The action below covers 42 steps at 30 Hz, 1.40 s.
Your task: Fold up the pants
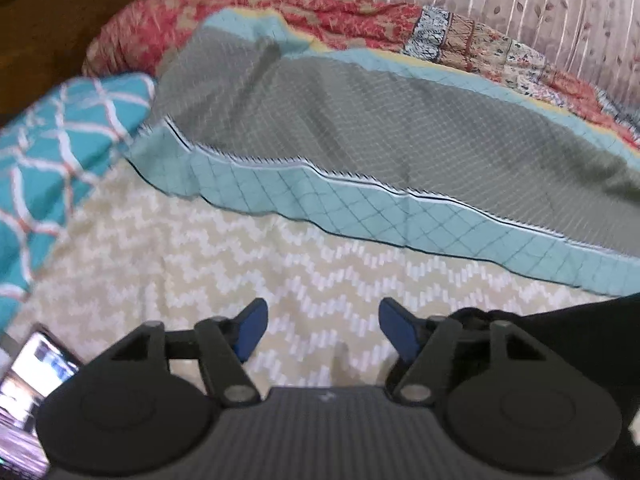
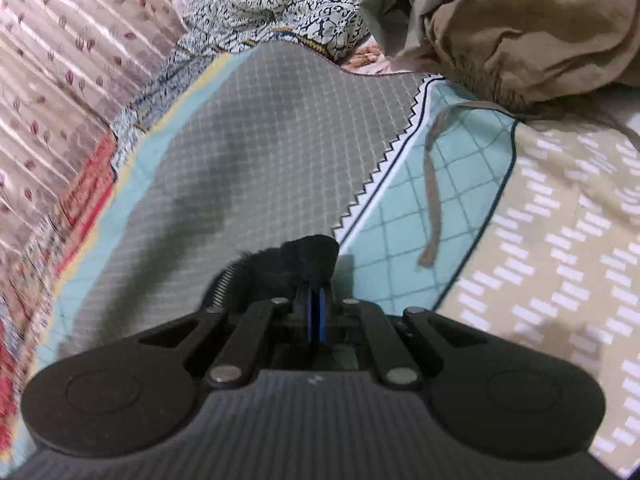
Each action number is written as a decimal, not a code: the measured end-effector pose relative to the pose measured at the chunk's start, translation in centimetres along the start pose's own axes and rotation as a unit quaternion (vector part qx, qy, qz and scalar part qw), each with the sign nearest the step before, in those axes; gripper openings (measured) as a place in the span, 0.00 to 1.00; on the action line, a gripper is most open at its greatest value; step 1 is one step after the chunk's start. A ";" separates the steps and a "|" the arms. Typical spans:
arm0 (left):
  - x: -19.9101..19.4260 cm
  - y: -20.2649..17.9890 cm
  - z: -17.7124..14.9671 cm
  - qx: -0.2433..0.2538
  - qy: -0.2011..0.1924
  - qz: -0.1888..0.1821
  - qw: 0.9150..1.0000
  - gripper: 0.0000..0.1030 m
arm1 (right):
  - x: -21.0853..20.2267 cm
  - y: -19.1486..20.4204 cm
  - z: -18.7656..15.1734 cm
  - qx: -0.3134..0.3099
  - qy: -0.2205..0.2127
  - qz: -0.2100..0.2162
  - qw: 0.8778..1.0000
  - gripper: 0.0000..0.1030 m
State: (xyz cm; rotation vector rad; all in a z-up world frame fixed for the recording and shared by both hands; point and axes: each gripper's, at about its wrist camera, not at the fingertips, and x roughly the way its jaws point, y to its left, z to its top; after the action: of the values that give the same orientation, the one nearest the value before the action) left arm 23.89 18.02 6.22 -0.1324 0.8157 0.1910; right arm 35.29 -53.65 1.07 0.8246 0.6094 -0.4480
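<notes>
Writing on the lit phone [image 1: 36, 368] at the bed's near edge is too blurred to read. The left claw [image 1: 322, 328] is spread wide with nothing between its blue pads, hanging over the cream zigzag bed sheet [image 1: 200, 248]. The black pants [image 1: 592, 316] show just beside its right finger, at the picture's edge. In the right wrist view, the right claw [image 2: 316, 312] is pressed together, pinching a bunched fold of the black pants [image 2: 308, 256] at its tips, over the grey and teal quilt [image 2: 240, 140]. A crumpled tan garment [image 2: 520, 28] lies well beyond, its drawstring [image 2: 430, 184] trailing onto the quilt's teal border.
</notes>
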 end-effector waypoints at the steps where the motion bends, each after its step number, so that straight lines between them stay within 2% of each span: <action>1: 0.3 0.1 0.0 -0.005 0.007 -0.016 1.000 0.70 | 0.1 -0.1 -0.2 0.001 0.003 -0.004 1.000 0.06; 6: 2.9 -2.3 -0.8 0.028 0.044 -0.068 0.996 0.69 | 0.9 -1.3 -0.8 0.023 0.013 -0.016 1.000 0.06; 8: 3.9 -4.2 -1.7 0.048 0.067 -0.078 0.994 0.45 | 0.8 -1.1 -1.0 0.014 0.011 -0.018 1.000 0.06; 9: 4.4 -5.4 -2.3 0.067 0.079 -0.073 0.992 0.19 | 0.9 -1.0 -0.8 0.009 0.012 -0.021 1.000 0.06; 10: 4.5 -6.4 -2.8 0.085 0.075 -0.064 0.991 0.08 | 1.0 -0.9 -0.8 0.006 0.013 -0.023 1.000 0.06; 13: 3.0 -8.5 -3.3 0.131 0.027 -0.019 0.991 0.07 | 1.1 -0.6 -0.5 0.001 0.017 -0.029 0.999 0.06; 16: 1.0 -6.5 -1.5 0.097 -0.032 0.023 0.994 0.07 | 0.4 -0.3 0.0 0.003 0.010 -0.012 1.000 0.06; 18: -0.3 -4.3 0.1 0.051 -0.061 0.037 0.996 0.07 | -0.9 -0.5 0.6 0.028 -0.007 0.040 0.999 0.05; 20: -1.1 -3.5 0.7 0.037 -0.078 0.050 0.995 0.07 | -2.4 -0.3 0.9 0.050 -0.019 0.103 0.993 0.05; 21: -1.5 -3.5 0.7 0.040 -0.084 0.056 0.994 0.07 | -3.0 0.0 0.9 0.045 -0.021 0.118 0.992 0.05; 24: -3.1 -4.1 0.0 0.050 -0.098 0.041 0.993 0.07 | -4.8 1.2 0.7 0.012 -0.021 0.128 0.991 0.05; 30: -8.5 -4.5 -2.5 0.064 -0.147 0.002 0.987 0.07 | -9.6 -1.4 1.3 0.028 -0.024 0.149 0.988 0.05; 35: -13.9 -2.5 -5.9 0.054 -0.168 -0.035 0.984 0.07 | -15.8 -7.3 1.1 0.051 -0.033 0.161 0.985 0.05; 42: -19.4 0.3 -13.4 0.062 -0.152 -0.071 0.984 0.08 | -25.5 -18.5 -2.3 0.097 -0.045 0.157 0.982 0.05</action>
State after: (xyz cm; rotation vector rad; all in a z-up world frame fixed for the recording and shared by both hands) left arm 1.38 13.45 11.33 -0.0418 0.5088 0.0234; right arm 4.74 -59.63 6.63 1.0606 0.3452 -0.2569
